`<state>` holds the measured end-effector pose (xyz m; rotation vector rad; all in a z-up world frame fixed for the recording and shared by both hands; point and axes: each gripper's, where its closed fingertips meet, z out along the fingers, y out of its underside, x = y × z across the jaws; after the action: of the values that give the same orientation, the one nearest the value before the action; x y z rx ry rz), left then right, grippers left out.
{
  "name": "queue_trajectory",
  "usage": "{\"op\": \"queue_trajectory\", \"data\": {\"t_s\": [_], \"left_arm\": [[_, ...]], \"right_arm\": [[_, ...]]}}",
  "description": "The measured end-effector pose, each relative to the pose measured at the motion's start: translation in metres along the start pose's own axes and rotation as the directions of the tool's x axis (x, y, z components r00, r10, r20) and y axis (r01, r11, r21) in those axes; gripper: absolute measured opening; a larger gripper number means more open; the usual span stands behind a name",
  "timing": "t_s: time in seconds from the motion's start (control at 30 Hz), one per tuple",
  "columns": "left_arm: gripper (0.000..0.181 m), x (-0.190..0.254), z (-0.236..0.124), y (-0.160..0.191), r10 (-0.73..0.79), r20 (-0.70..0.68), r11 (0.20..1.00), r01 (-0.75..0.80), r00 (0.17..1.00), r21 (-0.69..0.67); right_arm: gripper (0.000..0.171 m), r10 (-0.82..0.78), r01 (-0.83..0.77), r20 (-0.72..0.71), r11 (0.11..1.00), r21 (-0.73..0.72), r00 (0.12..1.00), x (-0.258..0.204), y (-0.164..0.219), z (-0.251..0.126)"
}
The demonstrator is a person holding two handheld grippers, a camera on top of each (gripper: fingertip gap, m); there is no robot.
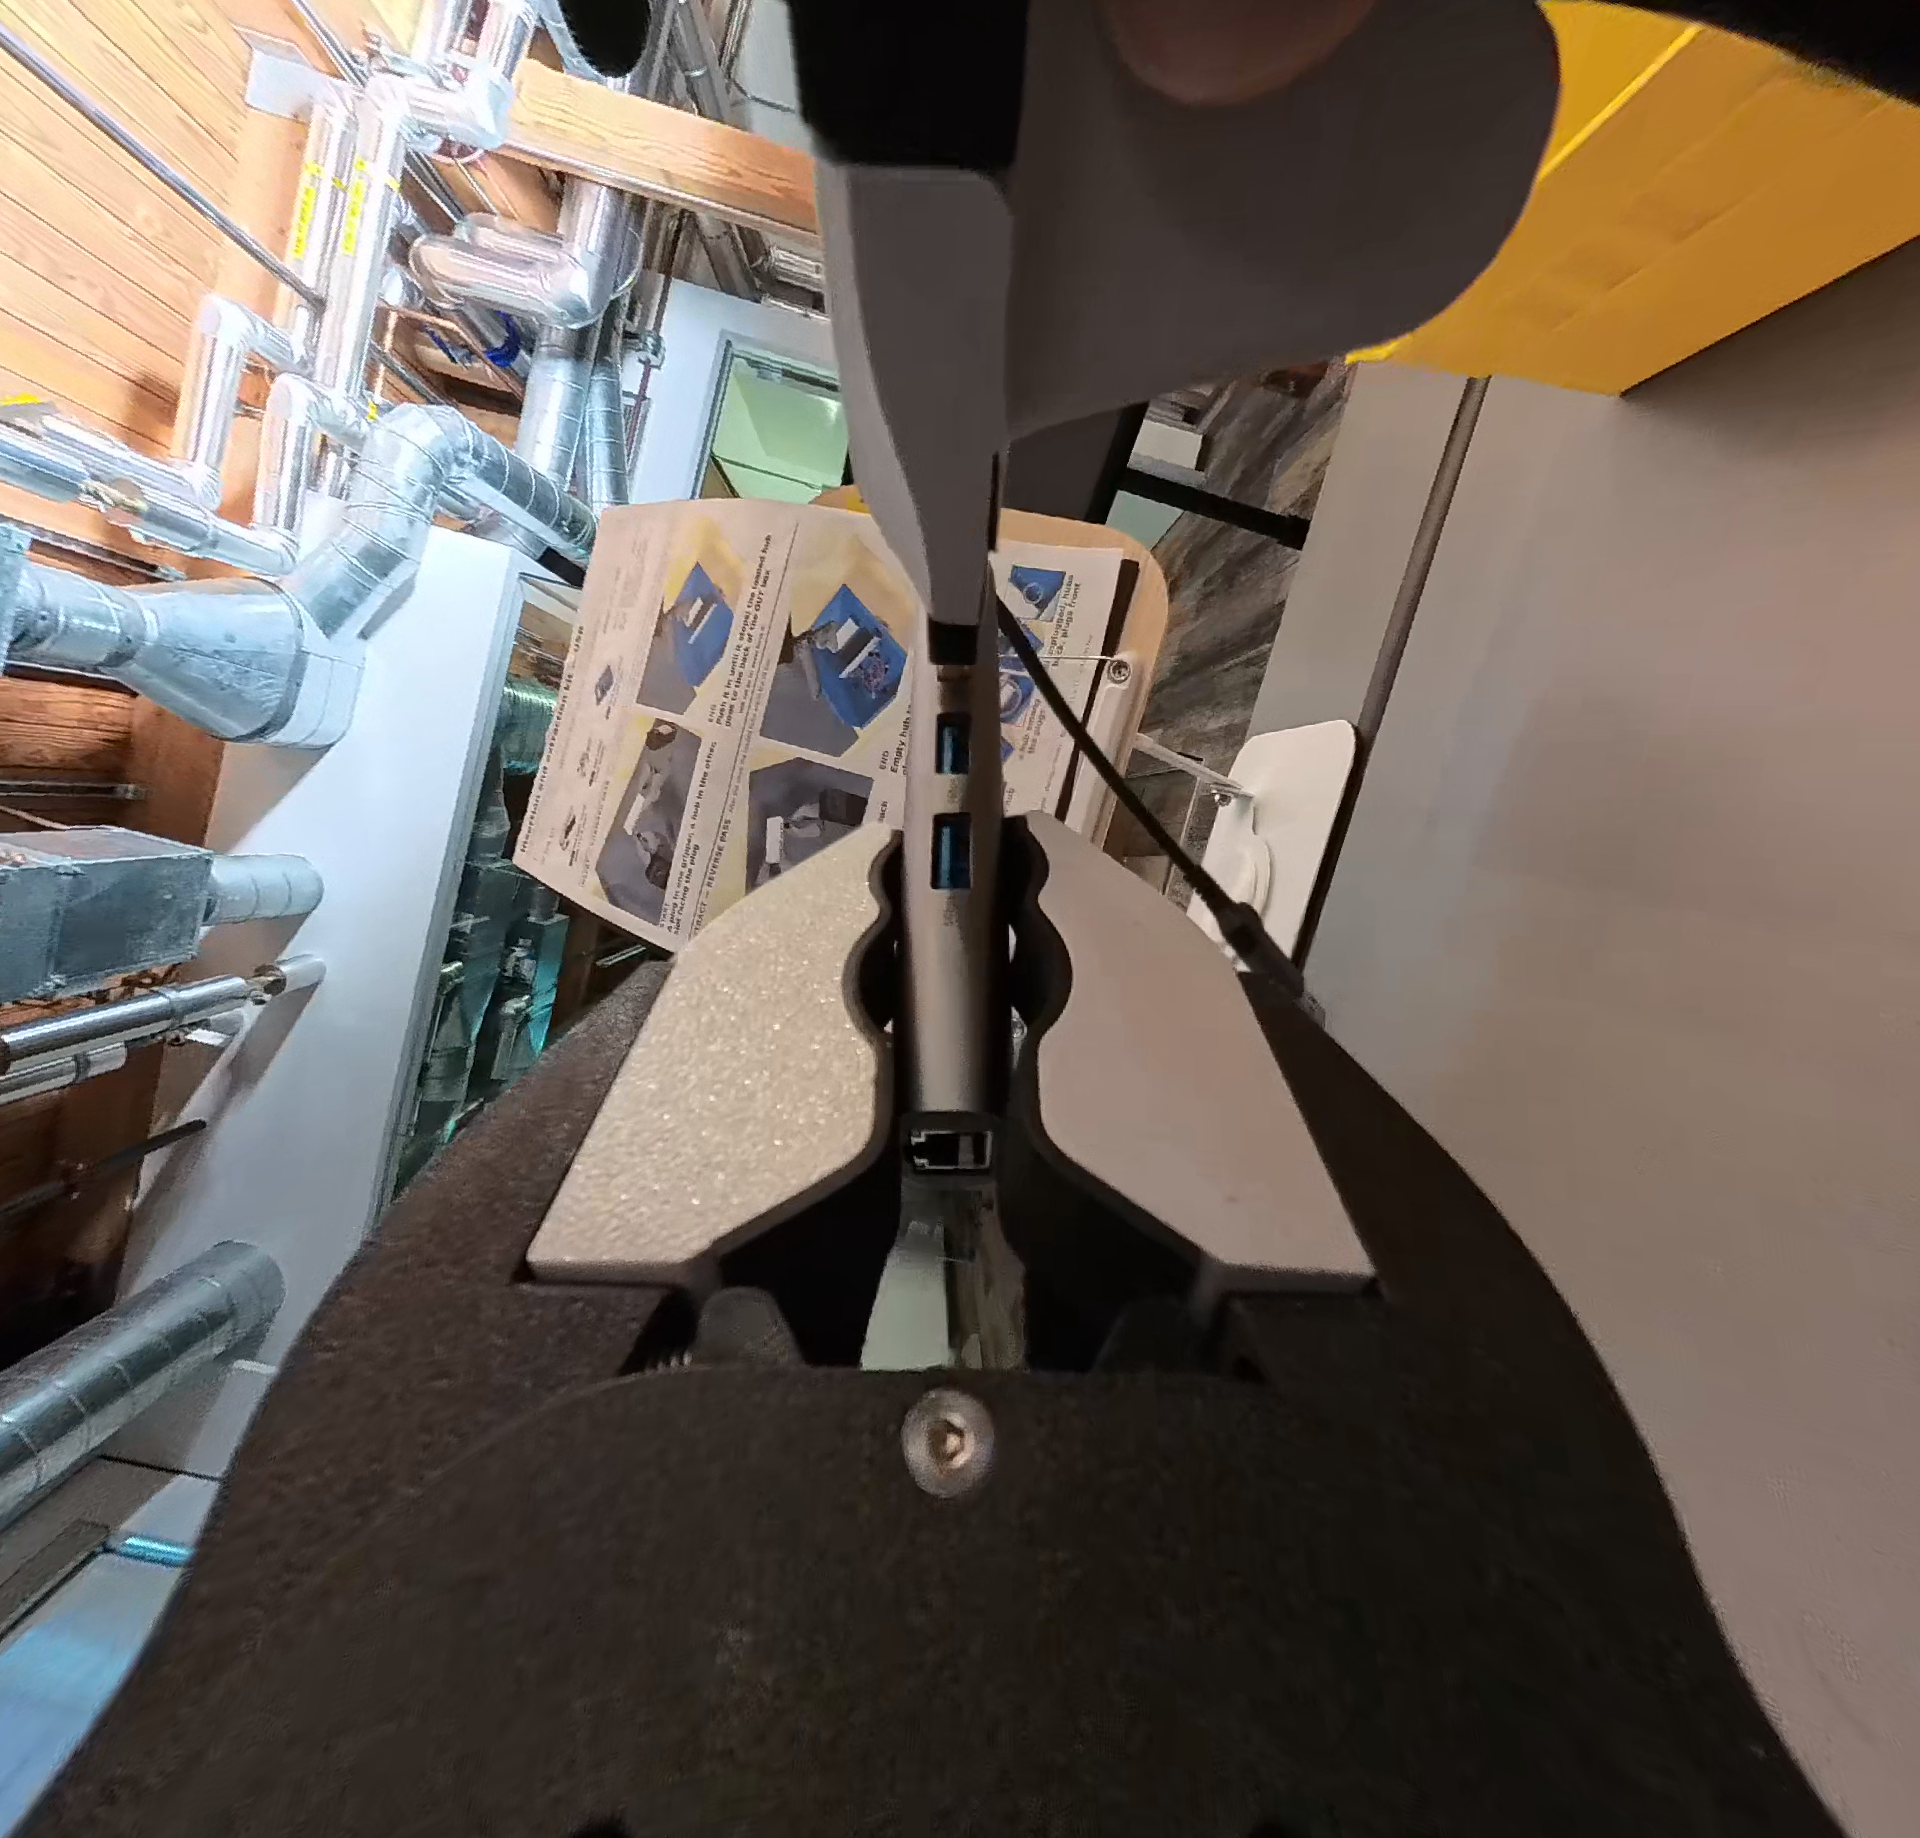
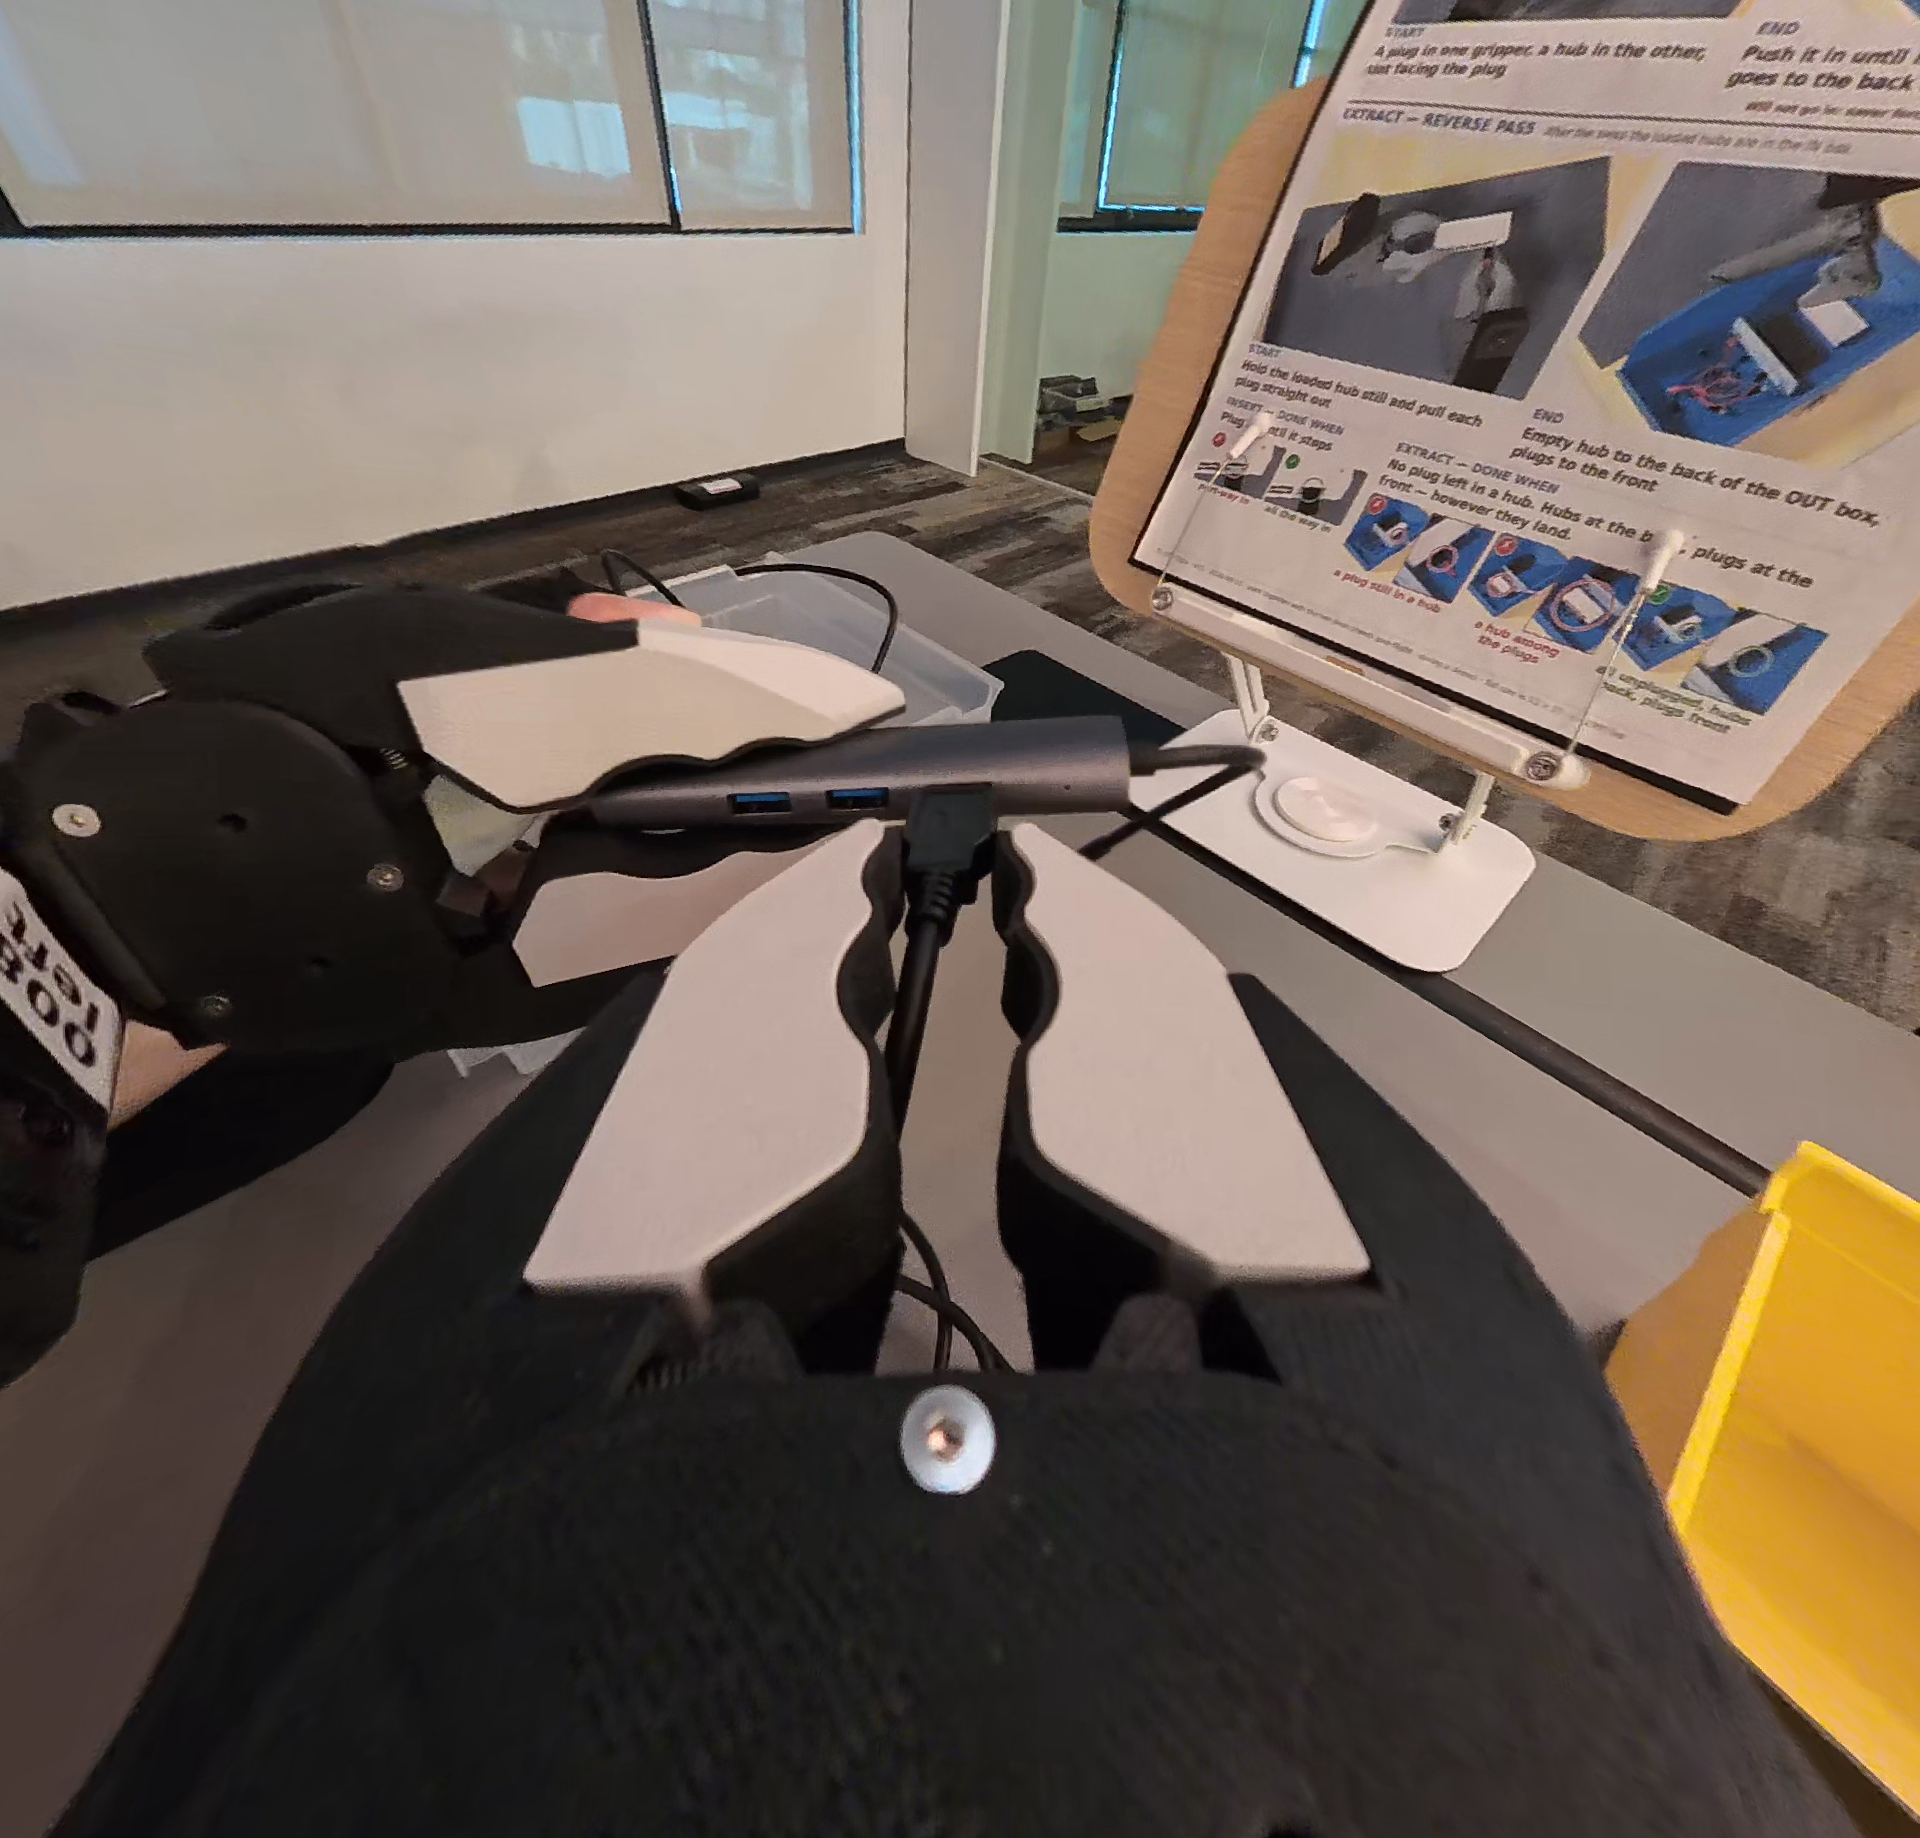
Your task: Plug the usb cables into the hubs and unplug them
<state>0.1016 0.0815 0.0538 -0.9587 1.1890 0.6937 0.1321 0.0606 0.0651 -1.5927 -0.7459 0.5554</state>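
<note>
Right wrist view: your right gripper point(image 2: 940, 858) has its fingers closed most of the way on the black USB plug point(image 2: 943, 820), with a narrow gap between the pads that the plug's moulded body and its cable point(image 2: 914, 999) fill. The plug meets the grey hub point(image 2: 873, 765) at the port nearest the hub's own lead; the two blue ports point(image 2: 758, 803) beside it, on the side of the left gripper, stand empty. How deep the plug sits cannot be told from this view, as its metal tongue is hidden.

Left wrist view: your left gripper point(image 1: 951, 853) is clamped on the hub point(image 1: 951, 957), its fingers pressed to the hub's two long faces, with the hub's end port facing the camera. Beyond the fingertips, the plug point(image 1: 951, 640) stands at the far end of the hub, past the two blue ports.

Relative to the hub: the instruction sheet on its white stand point(image 2: 1382, 884) lies behind it, a clear plastic tray point(image 2: 935, 692) lies behind and below it, and a yellow bin point(image 2: 1808, 1393) lies well apart on the near side, by your right gripper.

Step in hand, as judged: either the last of an insertion or the start of an extraction at that port. The next move calls for you to hold the hub still and move the plug straight along the port's axis, without rocking.
</note>
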Motion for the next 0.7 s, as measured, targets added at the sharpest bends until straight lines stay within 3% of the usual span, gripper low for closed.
{"op": "queue_trajectory", "data": {"t_s": [0.37,0.53,0.7], "left_arm": [[0.016,-0.006,-0.001,0.002,-0.011,0.023,1.0,0.011,1.0,-0.001],[0.016,-0.011,-0.004,-0.004,-0.011,0.038,1.0,0.011,0.999,0.012],[0.016,-0.007,-0.004,-0.004,0.0,0.026,1.0,0.0,1.0,0.007]], "right_arm": [[0.017,-0.032,0.033,-0.012,0.998,0.061,0.999,-0.002,-0.005,0.004],[0.017,-0.009,-0.003,0.112,0.995,0.103,0.994,-0.004,-0.009,-0.001],[0.017,-0.045,0.035,0.129,0.996,0.079,0.991,-0.003,-0.006,0.0]]}}
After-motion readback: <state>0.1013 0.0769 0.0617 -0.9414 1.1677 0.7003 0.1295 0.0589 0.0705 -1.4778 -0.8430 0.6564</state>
